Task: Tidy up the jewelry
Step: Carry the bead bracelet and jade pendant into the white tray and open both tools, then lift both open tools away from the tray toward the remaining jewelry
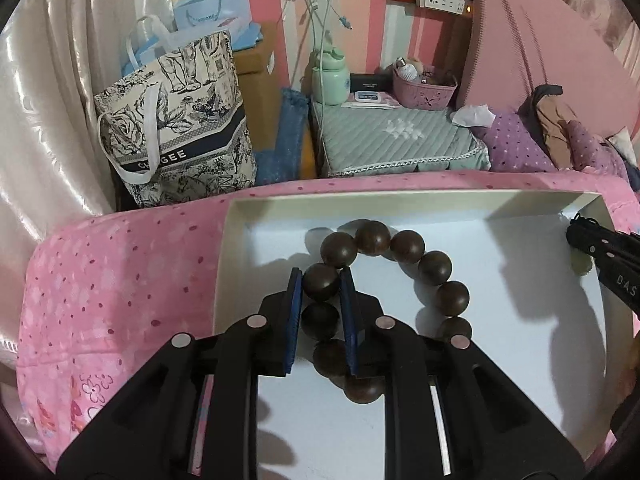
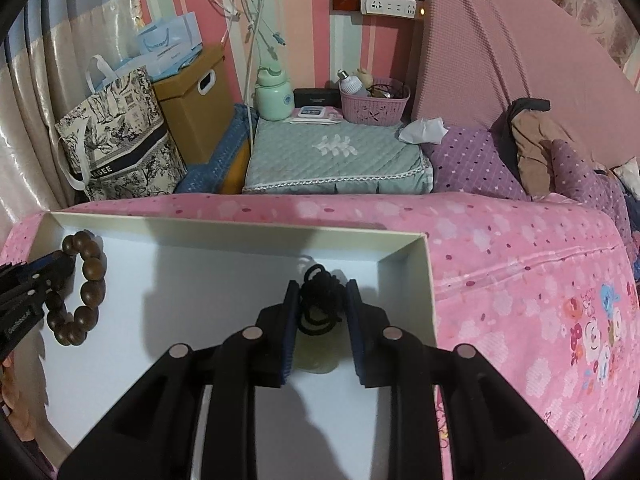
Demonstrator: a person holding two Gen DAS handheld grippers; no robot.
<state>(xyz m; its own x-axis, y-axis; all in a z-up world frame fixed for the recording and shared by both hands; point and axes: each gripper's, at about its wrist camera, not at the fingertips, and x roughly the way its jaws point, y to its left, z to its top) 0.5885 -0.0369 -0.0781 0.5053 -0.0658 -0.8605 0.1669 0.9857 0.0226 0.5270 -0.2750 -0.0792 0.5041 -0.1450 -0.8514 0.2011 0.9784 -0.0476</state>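
Left tongs (image 1: 320, 280) pinching the bracelet (image 1: 412, 256) by one dark bead, low over the left of the white box (image 2: 404, 244) on the pink bed (image 2: 520, 260). Right tongs (image 2: 322, 292) parted around a black cord (image 2: 320, 300) with pale pendant (image 2: 320, 354), pads just clear, at the box's right.

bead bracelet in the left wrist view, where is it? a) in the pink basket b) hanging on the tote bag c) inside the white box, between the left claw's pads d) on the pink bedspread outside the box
c: the bead bracelet lies inside the white box, and the left claw has its pads on either side of one bead.
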